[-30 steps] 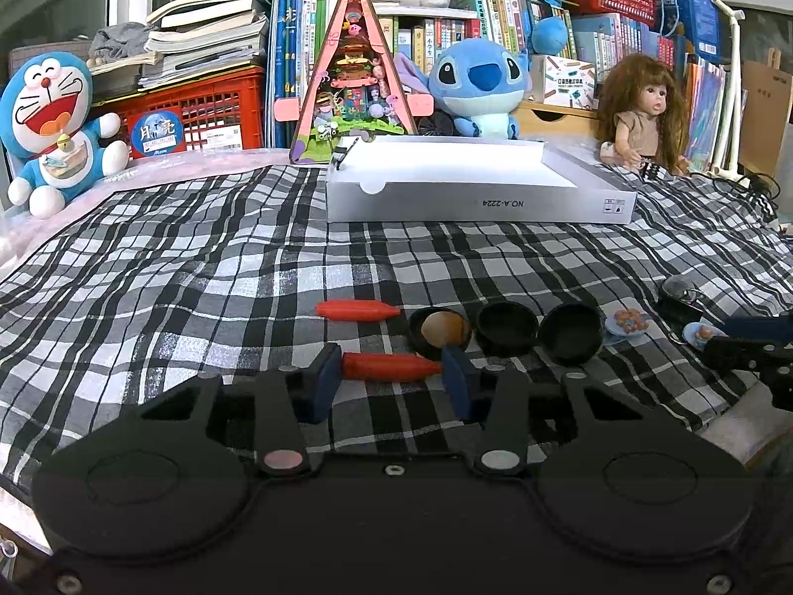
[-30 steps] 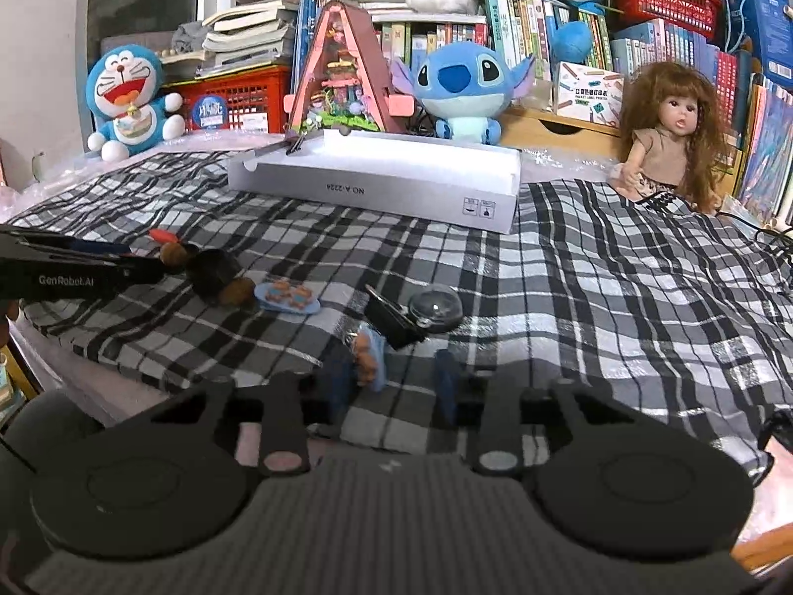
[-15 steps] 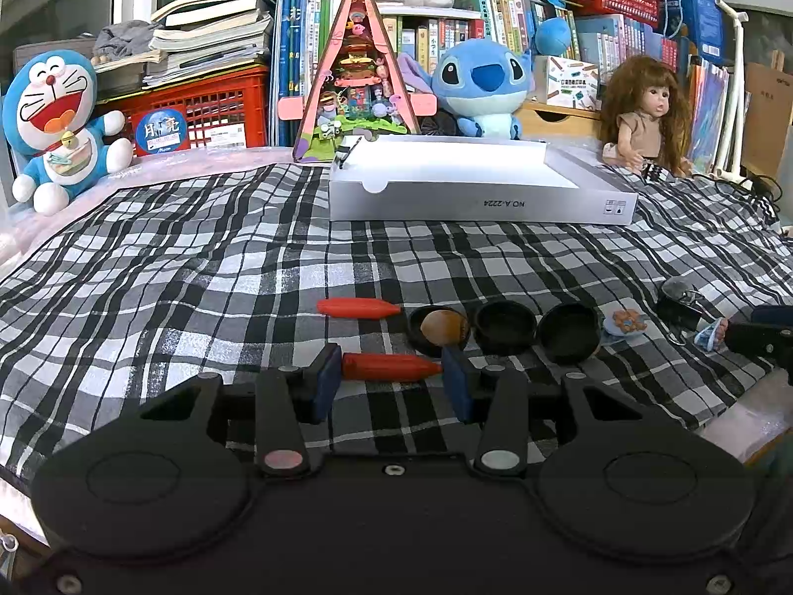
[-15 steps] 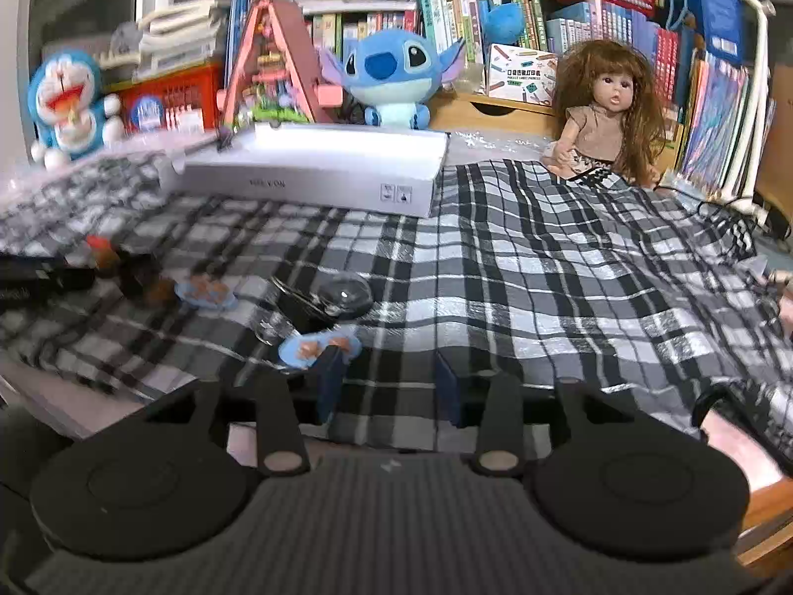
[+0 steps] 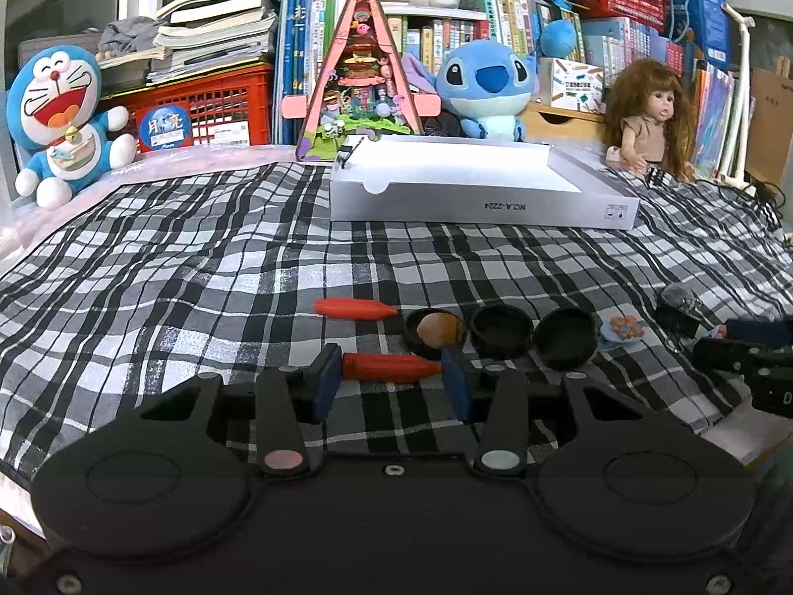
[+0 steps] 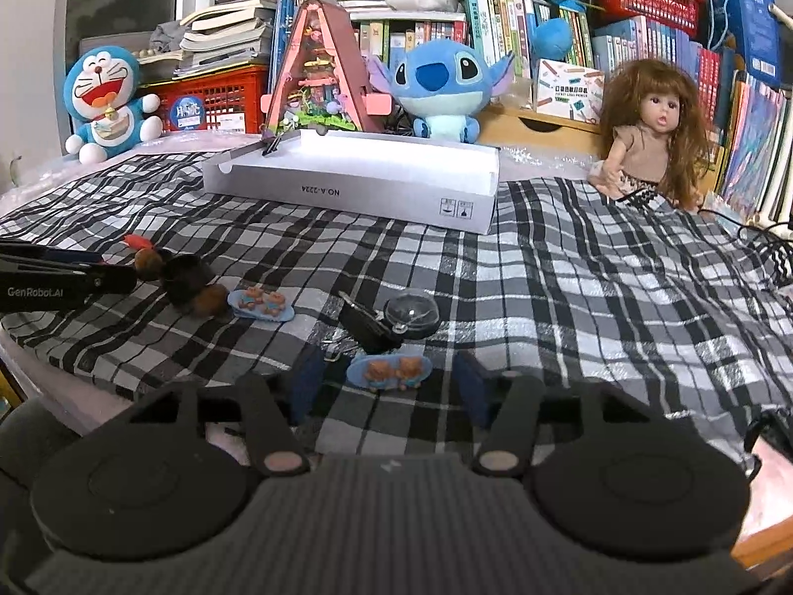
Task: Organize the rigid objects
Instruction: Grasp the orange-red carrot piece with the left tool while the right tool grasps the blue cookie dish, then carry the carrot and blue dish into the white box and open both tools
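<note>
The left gripper (image 5: pixel 391 382) pinches a red tapered wooden peg (image 5: pixel 389 366) end to end. The right gripper (image 6: pixel 389 384), closing around a blue oval bear clip (image 6: pixel 389 372), could skid it across the checked cloth (image 6: pixel 570 272).

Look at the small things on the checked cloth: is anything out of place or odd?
One thing: a brown nut sits in the first of three black caps set in a row; the other two are empty. Nothing is spilled or broken.
</note>
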### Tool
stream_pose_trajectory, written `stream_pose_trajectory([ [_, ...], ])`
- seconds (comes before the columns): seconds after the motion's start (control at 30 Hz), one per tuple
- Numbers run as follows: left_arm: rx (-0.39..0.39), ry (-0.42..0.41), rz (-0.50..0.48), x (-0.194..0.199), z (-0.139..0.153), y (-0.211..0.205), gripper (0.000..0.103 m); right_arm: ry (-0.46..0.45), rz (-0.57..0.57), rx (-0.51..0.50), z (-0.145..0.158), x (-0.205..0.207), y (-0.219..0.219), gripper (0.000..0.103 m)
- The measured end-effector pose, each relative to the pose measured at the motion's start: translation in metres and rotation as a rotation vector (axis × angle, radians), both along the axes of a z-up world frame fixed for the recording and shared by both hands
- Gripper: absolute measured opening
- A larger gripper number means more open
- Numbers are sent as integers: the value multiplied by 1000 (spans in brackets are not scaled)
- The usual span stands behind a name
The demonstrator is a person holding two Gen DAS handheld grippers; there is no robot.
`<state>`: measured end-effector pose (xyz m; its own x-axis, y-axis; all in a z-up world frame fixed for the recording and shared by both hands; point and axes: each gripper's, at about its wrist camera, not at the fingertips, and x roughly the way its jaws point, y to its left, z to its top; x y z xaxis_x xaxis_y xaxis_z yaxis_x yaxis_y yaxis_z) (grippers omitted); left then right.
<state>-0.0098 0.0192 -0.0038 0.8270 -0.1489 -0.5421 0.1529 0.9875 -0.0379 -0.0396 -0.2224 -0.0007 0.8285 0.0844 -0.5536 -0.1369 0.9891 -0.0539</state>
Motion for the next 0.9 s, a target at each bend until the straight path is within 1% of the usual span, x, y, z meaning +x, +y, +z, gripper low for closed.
stream_pose_trajectory([
  [0.07,-8,-1,16,1,4,0,42,-3,-7,-3,0,-1,2,39],
  [0.23,-30,-27,19,2,20,3,42,-13,-23,3,8,-1,2,39],
  [0.4,-24,-53,14,16,43,5,42,-20,-41,35,27,5,-2,39],
  [0.57,-24,-56,-2,43,63,2,41,-12,-56,97,47,26,-10,39],
  [0.67,-14,-51,11,65,69,-1,42,7,-46,117,57,46,-10,39],
  [0.8,-30,-12,19,99,75,-5,42,33,-57,150,69,77,-13,39],
  [0.9,-38,22,29,126,75,-10,41,43,-77,148,73,98,-13,39],
])
